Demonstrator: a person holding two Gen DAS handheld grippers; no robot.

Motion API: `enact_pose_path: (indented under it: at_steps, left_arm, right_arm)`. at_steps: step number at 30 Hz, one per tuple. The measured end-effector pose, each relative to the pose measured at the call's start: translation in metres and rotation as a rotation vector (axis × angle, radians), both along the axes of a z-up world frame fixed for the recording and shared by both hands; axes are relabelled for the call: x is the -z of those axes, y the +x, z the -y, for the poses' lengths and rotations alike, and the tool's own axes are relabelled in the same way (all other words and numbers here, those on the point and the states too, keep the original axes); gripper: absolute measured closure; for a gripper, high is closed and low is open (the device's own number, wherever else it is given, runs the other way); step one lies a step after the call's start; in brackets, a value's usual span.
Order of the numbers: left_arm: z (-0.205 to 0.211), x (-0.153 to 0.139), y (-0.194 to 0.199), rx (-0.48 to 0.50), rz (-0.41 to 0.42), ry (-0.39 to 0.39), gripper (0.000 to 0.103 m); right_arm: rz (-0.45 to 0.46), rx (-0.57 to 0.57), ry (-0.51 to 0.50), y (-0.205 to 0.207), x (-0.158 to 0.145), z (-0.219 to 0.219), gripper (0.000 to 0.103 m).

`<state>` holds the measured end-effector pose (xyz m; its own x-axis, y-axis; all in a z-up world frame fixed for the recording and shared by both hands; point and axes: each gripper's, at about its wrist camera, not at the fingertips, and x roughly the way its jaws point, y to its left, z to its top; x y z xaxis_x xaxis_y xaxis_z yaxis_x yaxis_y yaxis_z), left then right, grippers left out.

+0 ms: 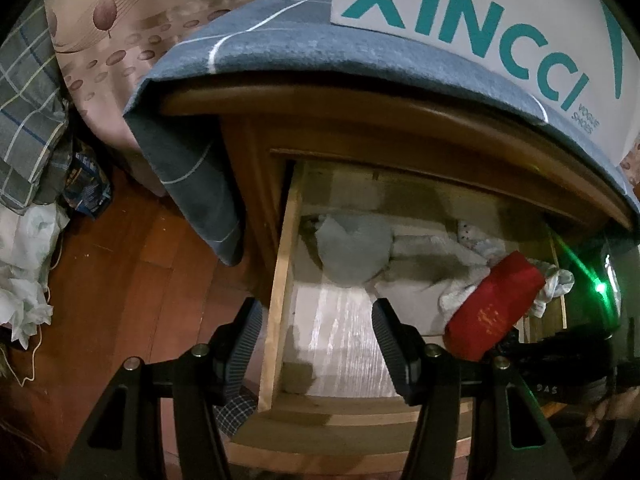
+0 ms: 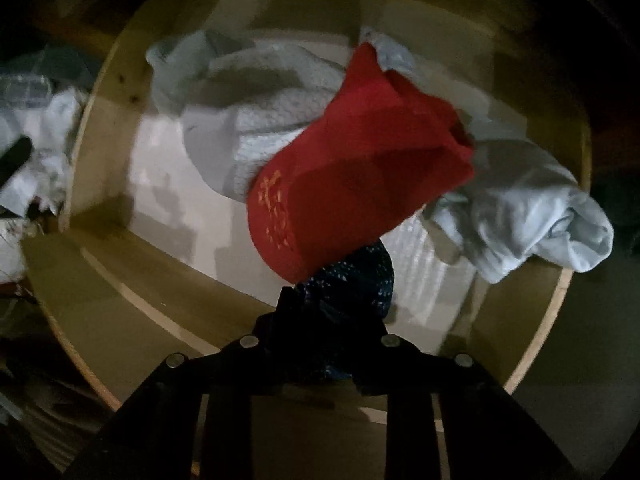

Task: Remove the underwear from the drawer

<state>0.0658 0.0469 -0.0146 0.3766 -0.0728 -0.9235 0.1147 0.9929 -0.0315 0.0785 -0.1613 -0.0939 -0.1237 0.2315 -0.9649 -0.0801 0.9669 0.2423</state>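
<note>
The wooden drawer (image 1: 280, 300) stands pulled out of a nightstand. My right gripper (image 2: 340, 308) is shut on a bundle of red underwear (image 2: 360, 160) with a gold print, and a dark blue speckled fabric (image 2: 352, 276) sits bunched between its jaws. The bundle hangs just above the drawer's pale lining. In the left wrist view the red underwear (image 1: 496, 304) is at the drawer's right side and hides the right gripper's (image 1: 504, 346) tips. My left gripper (image 1: 316, 320) is open, its fingers either side of the drawer's left wall, holding nothing.
A grey garment (image 1: 352, 252) and pale cloths (image 2: 520, 220) lie in the drawer. A blue-grey cloth (image 1: 248, 48) and a white shoe box (image 1: 480, 20) cover the nightstand's top. A bed (image 1: 112, 40), piled clothes (image 1: 28, 120) and wooden floor (image 1: 132, 280) lie to the left.
</note>
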Motion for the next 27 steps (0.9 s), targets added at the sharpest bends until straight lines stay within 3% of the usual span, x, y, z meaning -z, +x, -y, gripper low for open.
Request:
enact_pose_path:
  at_steps: [7, 16, 20, 27]
  left_arm:
    - [0.019, 0.001, -0.006, 0.07, -0.005, -0.003, 0.044]
    - [0.048, 0.002, -0.014, 0.17, -0.008, -0.008, 0.044]
    - [0.068, 0.005, -0.022, 0.265, -0.038, -0.055, 0.044]
    - [0.112, 0.015, -0.039, 0.415, -0.057, -0.03, 0.044]
  right_arm:
    - [0.056, 0.115, 0.029, -0.014, -0.013, 0.031, 0.083]
    - [0.143, 0.194, -0.031, -0.025, -0.03, 0.059, 0.083]
    - [0.189, 0.181, -0.086, -0.031, -0.028, 0.065, 0.083]
    - [0.207, 0.231, -0.019, -0.037, -0.031, 0.089, 0.083]
